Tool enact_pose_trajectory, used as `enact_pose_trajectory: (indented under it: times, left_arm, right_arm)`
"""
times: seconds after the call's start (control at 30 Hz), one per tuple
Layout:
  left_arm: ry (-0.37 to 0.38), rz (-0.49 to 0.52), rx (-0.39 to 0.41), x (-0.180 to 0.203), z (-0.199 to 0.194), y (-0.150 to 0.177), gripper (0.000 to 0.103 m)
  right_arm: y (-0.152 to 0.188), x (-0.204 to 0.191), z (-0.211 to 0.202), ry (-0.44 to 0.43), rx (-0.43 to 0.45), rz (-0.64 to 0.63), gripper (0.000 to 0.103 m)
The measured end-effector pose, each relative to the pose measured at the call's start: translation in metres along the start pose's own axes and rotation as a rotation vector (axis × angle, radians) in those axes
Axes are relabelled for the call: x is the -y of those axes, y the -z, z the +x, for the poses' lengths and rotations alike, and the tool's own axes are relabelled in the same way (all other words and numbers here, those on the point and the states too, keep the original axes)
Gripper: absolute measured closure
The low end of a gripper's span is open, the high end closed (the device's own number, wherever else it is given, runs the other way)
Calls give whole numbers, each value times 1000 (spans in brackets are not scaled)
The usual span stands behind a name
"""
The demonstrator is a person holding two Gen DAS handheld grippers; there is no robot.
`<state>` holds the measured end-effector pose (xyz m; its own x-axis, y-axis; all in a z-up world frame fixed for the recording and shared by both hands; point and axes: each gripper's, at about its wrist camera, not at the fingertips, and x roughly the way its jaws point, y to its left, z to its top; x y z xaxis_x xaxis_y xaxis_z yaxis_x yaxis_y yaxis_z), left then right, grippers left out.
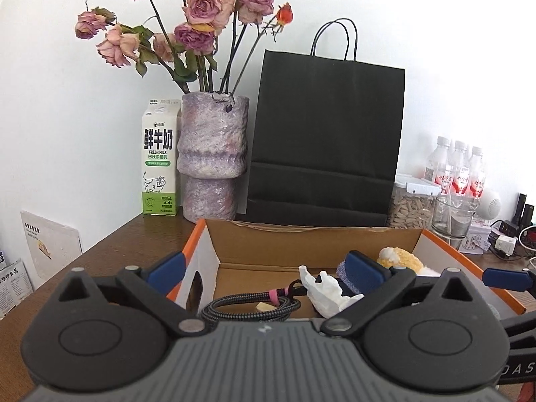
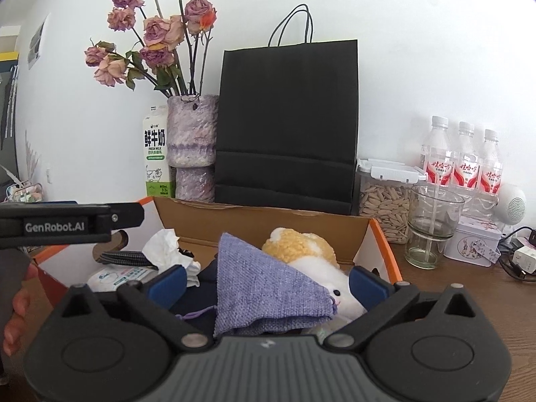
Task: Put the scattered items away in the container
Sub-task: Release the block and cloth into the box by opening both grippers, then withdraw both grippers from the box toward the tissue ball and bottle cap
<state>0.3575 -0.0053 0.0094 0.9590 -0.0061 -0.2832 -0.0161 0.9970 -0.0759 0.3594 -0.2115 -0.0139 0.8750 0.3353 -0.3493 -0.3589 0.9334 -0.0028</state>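
Note:
An orange-rimmed cardboard box (image 1: 301,234) stands on the brown desk. In it lie a coiled braided cable (image 1: 251,306), a crumpled white tissue (image 1: 326,291) and a yellow-and-white plush toy (image 1: 400,258). My left gripper (image 1: 264,269) hangs open over the box's left part, nothing between its pads. In the right wrist view the box (image 2: 268,221) holds a lilac cloth pouch (image 2: 268,288) leaning on the plush toy (image 2: 301,251), plus the tissue (image 2: 164,244) and the cable (image 2: 124,256). My right gripper (image 2: 268,284) is open, the pouch between its pads but untouched.
Behind the box stand a black paper bag (image 1: 325,134), a vase of dried roses (image 1: 211,157) and a milk carton (image 1: 159,160). To the right are a seed jar (image 2: 385,207), a glass (image 2: 432,224), three water bottles (image 2: 465,160), a tin and chargers. A person's hand (image 2: 16,305) shows at the left.

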Motion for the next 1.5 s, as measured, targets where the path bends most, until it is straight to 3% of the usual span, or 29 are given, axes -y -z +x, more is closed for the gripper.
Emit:
enact_pose_trajectory:
  times: [0.57, 1.1, 1.5]
  left_arm:
    - [-31, 30, -24, -9, -53, 28, 0]
    - [-80, 23, -82, -19, -86, 50, 0]
    - [-74, 57, -184, -18, -85, 63, 0]
  right_arm:
    - [23, 11, -66, 86, 43, 67, 0]
    - [51, 14, -91, 80, -60, 67, 0]
    - [58, 15, -89, 83, -133, 59, 0]
